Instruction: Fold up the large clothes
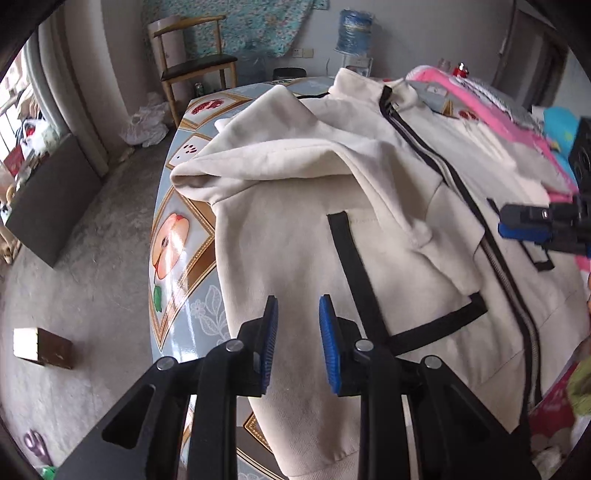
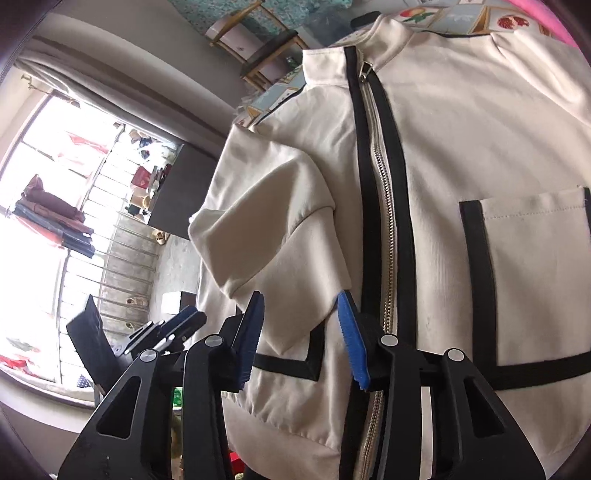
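Observation:
A cream zip-up jacket (image 1: 295, 229) with black trim lies front-up on the table. It also fills the right wrist view (image 2: 461, 147). Its zipper (image 2: 384, 206) is closed. One sleeve (image 1: 280, 147) is folded across the chest and shows in the right wrist view (image 2: 266, 206) too. My left gripper (image 1: 297, 328) is open and empty just above the jacket's lower front. My right gripper (image 2: 301, 321) is open and empty above the hem, beside the zipper. It also shows at the right edge of the left wrist view (image 1: 524, 221).
The table (image 1: 173, 236) has a glossy fruit-pattern cloth, with its left edge beside the jacket. Pink and blue fabrics (image 1: 517, 122) lie at the far right. A wooden chair (image 1: 195, 66) and water dispenser (image 1: 354, 33) stand behind. A box (image 1: 42, 350) sits on the floor.

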`<state>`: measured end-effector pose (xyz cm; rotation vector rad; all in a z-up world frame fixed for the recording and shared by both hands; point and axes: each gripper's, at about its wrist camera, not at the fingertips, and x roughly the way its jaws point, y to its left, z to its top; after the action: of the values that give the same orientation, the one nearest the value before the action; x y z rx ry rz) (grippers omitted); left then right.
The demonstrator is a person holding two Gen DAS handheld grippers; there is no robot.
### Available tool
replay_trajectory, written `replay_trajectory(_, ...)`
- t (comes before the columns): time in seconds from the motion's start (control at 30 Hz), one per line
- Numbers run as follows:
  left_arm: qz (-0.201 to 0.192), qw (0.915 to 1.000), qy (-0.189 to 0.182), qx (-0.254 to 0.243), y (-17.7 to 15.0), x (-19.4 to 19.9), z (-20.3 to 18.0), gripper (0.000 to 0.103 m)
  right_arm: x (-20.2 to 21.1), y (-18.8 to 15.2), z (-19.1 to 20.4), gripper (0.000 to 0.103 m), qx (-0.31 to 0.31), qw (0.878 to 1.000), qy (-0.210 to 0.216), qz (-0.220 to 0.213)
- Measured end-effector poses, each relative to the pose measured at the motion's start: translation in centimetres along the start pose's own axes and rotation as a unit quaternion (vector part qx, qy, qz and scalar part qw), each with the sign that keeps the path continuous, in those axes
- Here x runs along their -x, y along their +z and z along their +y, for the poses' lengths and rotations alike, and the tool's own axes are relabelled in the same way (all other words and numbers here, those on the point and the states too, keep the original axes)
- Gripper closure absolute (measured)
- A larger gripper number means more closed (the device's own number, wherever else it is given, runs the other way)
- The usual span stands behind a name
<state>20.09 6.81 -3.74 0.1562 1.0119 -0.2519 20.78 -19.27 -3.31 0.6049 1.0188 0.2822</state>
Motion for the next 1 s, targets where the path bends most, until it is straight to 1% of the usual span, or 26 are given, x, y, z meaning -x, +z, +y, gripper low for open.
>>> replay_trajectory(0.07, 0.004, 0.9997, 0.016, -0.018, -0.1, -0.7, -0.4, 0.081, -0.9, 0.4, -0.5, 0.068, -0.008, 1.0, -0.01, 0.014)
replay_trajectory(0.1, 0.006, 0.9994, 0.024, -0.024, -0.3, -1.0, -0.4, 0.081, -1.4, 0.6, -0.7, 0.072, -0.01, 1.0, -0.012, 0.023)
replay_trajectory(0.13, 0.008, 0.9992, 0.029, -0.027, -0.4, -1.3, -0.3, 0.081, -1.9, 0.6, -0.6, 0.079, -0.009, 0.999, -0.014, 0.032)
replay_trajectory(0.17, 0.01, 0.9989, 0.034, -0.029, -0.5, -1.4, -0.2, 0.081, -2.2, 0.5, -0.5, 0.09, -0.004, 0.999, -0.017, 0.039)
replay_trajectory(0.2, 0.011, 0.9988, 0.038, -0.03, -0.5, -1.5, 0.0, 0.081, -2.4, 0.4, -0.1, 0.095, 0.005, 0.999, -0.023, 0.043)
replay_trajectory(0.23, 0.012, 0.9987, 0.04, -0.03, -0.7, -1.6, 0.2, 0.081, -2.4, 0.3, 0.2, 0.097, 0.012, 0.998, -0.032, 0.043)
replay_trajectory(0.3, 0.009, 0.9989, 0.035, -0.028, -0.8, -1.5, 0.5, 0.081, -2.2, 0.2, 0.7, 0.099, 0.025, 0.998, -0.044, 0.035)
replay_trajectory(0.37, 0.009, 0.9989, 0.036, -0.03, -0.8, -1.4, 0.5, 0.081, -1.5, 0.3, 1.5, 0.1, 0.041, 0.997, -0.054, 0.02)
replay_trajectory(0.47, 0.009, 0.9986, 0.04, -0.034, -0.8, -1.4, 0.4, 0.081, 0.0, 1.1, 3.0, 0.1, 0.062, 0.996, -0.056, -0.013)
replay_trajectory(0.6, 0.011, 0.9982, 0.045, -0.038, -0.8, -1.3, 0.1, 0.081, 2.7, 3.6, 3.9, 0.1, 0.084, 0.993, -0.059, -0.058)
replay_trajectory(0.77, 0.013, 0.998, 0.048, -0.04, -1.0, -1.3, 0.0, 0.081, 7.4, 8.1, 2.1, 0.101, 0.074, 0.987, -0.08, -0.12)
replay_trajectory(0.8, 0.014, 0.9978, 0.049, -0.041, -0.9, -1.3, 0.0, 0.081, 8.1, 9.0, 1.3, 0.1, 0.069, 0.986, -0.085, -0.126)
replay_trajectory(0.87, 0.016, 0.9977, 0.05, -0.043, -0.9, -1.3, -0.1, 0.081, 8.9, 10.3, -0.3, 0.1, 0.059, 0.987, -0.088, -0.123)
replay_trajectory(0.9, 0.016, 0.9976, 0.05, -0.044, -0.9, -1.4, -0.2, 0.081, 8.8, 10.9, -1.2, 0.098, 0.053, 0.988, -0.089, -0.116)
replay_trajectory(0.93, 0.017, 0.9976, 0.05, -0.044, -0.9, -1.4, -0.2, 0.081, 8.6, 11.4, -2.4, 0.095, 0.043, 0.989, -0.093, -0.111)
replay_trajectory(0.97, 0.018, 0.9977, 0.05, -0.043, -0.8, -1.3, -0.2, 0.081, 8.5, 11.6, -3.6, 0.085, 0.029, 0.988, -0.103, -0.109)
replay_trajectory(1.0, 0.018, 0.9978, 0.048, -0.041, -0.8, -1.3, -0.2, 0.081, 8.1, 11.9, -4.9, 0.079, 0.018, 0.988, -0.112, -0.101)
